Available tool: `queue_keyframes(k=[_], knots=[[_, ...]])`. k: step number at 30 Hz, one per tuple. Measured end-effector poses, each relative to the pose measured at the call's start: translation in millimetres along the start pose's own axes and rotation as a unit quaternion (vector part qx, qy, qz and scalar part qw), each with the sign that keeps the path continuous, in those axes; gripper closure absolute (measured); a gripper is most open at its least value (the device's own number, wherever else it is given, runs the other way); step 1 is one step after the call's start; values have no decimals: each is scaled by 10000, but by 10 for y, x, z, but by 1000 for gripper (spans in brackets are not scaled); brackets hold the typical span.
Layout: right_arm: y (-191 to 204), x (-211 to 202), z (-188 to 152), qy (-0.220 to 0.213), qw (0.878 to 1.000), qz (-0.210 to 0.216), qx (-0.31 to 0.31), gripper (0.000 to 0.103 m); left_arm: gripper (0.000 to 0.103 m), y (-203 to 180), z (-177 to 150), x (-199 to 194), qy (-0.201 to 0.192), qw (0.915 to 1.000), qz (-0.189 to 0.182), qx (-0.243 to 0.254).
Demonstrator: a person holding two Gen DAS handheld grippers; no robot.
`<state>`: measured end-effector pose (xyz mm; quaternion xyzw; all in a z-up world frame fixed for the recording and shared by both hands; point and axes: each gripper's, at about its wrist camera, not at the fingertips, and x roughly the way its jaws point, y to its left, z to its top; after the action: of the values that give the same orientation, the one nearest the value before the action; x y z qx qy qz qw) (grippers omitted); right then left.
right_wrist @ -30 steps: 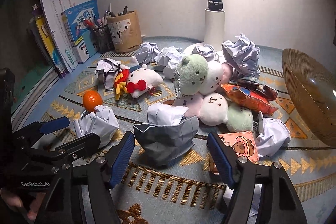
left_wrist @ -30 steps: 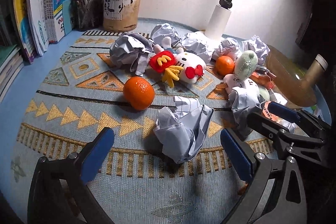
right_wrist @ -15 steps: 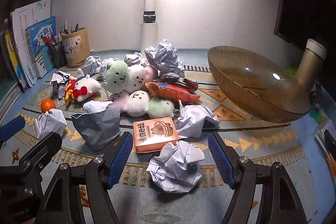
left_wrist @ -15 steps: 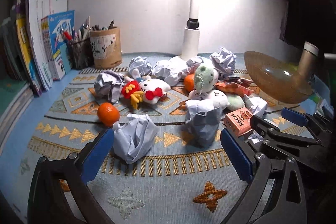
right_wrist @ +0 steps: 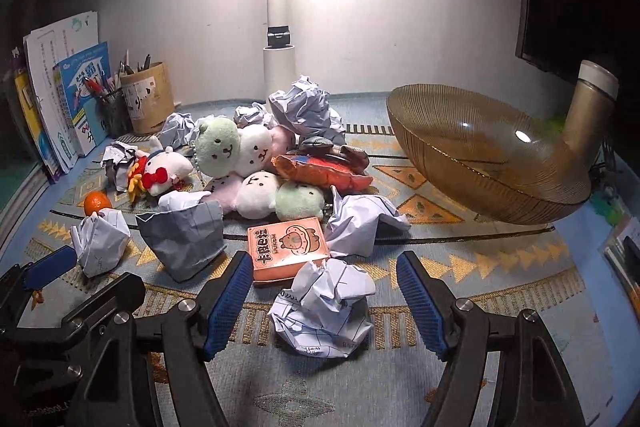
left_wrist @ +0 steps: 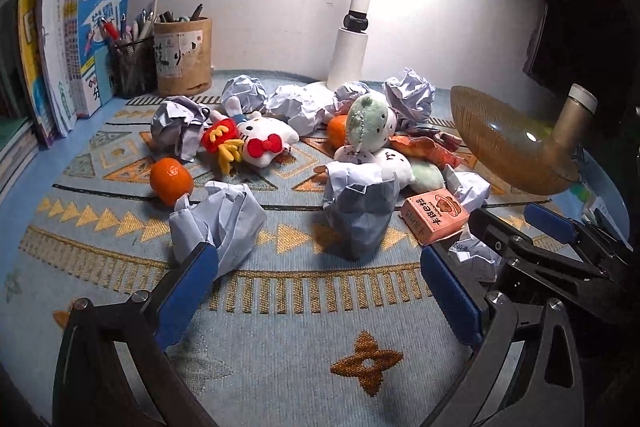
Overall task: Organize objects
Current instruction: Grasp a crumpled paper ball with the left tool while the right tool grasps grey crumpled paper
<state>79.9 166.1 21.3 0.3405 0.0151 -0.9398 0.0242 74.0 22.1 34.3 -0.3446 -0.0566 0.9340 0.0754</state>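
A blue patterned mat [left_wrist: 304, 355] carries a jumble of crumpled paper balls, plush toys, two oranges and a pink snack box [right_wrist: 286, 247]. My right gripper [right_wrist: 324, 303] stands open around a crumpled paper ball [right_wrist: 324, 307]; its blue pads do not touch the paper. My left gripper [left_wrist: 320, 291] is open and empty above bare mat. Another crumpled paper [left_wrist: 218, 223] lies just beyond its left finger, and a folded paper wad [left_wrist: 358, 215] sits ahead. An orange [left_wrist: 171, 179] and a white cat plush [left_wrist: 260, 139] lie further back. A pile of round plush toys [right_wrist: 240, 163] sits mid-mat.
A ribbed amber glass bowl [right_wrist: 488, 155] leans on the right against a gold bottle [right_wrist: 592, 107]. A white lamp post [left_wrist: 352, 43] stands at the back. Books [left_wrist: 60, 51], a mesh pen cup [left_wrist: 132, 67] and a brown pen holder [left_wrist: 182, 57] line the back left.
Both grippers have drawn back from the clutter and swung rightward. The right gripper left the folded wad and now brackets a crumpled ball near the pink box. Both stay open.
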Motion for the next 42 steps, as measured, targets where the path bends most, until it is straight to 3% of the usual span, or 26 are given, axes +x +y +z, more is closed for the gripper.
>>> queue_keyframes(k=[24, 29, 31, 36, 42], knots=[[18, 9, -11, 16, 10000, -73, -52, 25, 2, 41, 4, 4, 10, 9999, -106, -72], [26, -48, -1, -130, 9998, 163, -62, 26, 2, 194, 27, -108, -198, 9987, 211, -409], [47, -62, 13, -110, 9989, 444, -70, 28, 2, 353, 30, -185, -190, 9974, 197, -672], [259, -23, 151, 268, 9901, 1377, -113, 28, 2, 678, 11, -132, 349, 9960, 679, -461], [586, 306, 263, 768, 9851, 1522, -216, 28, 2, 825, 88, 124, 831, 9942, 497, -467]])
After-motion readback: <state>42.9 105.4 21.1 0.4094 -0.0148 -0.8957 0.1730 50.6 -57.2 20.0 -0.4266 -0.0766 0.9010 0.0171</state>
